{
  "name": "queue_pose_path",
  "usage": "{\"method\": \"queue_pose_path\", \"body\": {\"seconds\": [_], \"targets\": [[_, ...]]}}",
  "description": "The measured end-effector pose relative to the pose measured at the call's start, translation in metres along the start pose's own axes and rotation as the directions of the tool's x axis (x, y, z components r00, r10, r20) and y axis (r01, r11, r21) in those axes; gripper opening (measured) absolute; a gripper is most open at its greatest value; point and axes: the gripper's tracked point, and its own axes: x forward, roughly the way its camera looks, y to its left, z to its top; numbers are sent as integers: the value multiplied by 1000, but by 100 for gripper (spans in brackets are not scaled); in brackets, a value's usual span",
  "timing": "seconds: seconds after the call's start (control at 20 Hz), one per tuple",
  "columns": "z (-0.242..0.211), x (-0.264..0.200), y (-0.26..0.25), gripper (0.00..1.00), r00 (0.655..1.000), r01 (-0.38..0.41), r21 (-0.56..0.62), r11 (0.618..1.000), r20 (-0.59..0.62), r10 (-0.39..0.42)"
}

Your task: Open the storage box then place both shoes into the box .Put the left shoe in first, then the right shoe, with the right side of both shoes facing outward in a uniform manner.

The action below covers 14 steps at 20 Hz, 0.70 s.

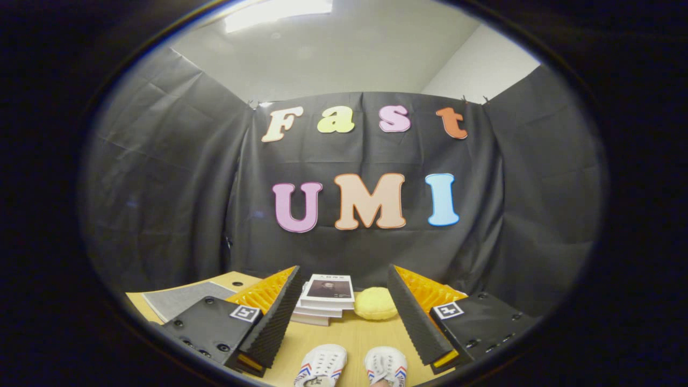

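Two white shoes with red and blue stripes lie side by side on the wooden table, toes pointing away from me: one shoe (322, 366) on the left, the other shoe (386, 365) on the right. They sit low between my fingers, close to me. My gripper (344, 290) is open, its black ridged left finger (274, 317) and right finger (416, 317) spread wide with nothing held between them.
Beyond the fingers, a stack of white books (325, 301) rests near the back of the table (349, 336), with a round yellow bun-like object (375, 303) beside it. A grey mat (183, 298) lies at the far left. Black cloth walls close in the booth.
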Motion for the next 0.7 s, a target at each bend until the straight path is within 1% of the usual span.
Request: {"method": "queue_pose_path", "body": {"seconds": [0.15, 0.2, 0.3, 0.4, 0.5, 0.7], "targets": [[-11, 0, 10, 100, 999, -36, 45, 998, -30, 38], [-16, -2, 17, 100, 997, -60, 72, 996, -44, 63], [-29, 0, 31, 100, 990, -105, 140, 985, -81, 117], [-47, -1, 38, 100, 980, -116, 222, 968, -131, 148], [-61, -2, 46, 100, 968, -116, 318, 941, -177, 179], [-96, -4, 62, 100, 926, -94, 497, 863, -275, 259]]}}
